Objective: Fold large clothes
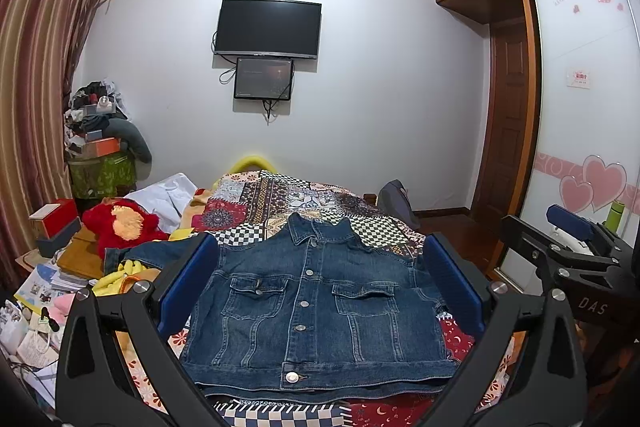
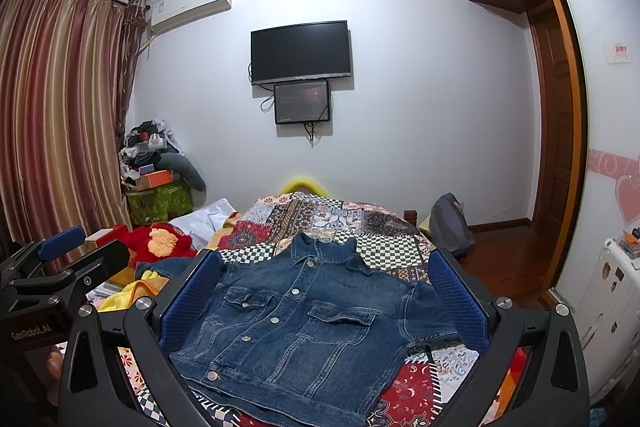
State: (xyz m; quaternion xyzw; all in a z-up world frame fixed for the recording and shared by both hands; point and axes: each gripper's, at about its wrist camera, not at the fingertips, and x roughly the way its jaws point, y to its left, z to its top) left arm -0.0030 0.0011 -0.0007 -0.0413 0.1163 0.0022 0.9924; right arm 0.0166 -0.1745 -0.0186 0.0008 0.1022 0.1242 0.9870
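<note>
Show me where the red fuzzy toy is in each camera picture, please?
Left wrist view: the red fuzzy toy lies at the left, on the clutter beside the bed, left of the denim jacket.
Right wrist view: the toy is left of centre, again left of the jacket.
Shared landmark: the black wall TV, high on the far wall in both.

Matt denim jacket (image 1: 316, 303), patterned cloth bedspread (image 1: 280, 195)
</note>
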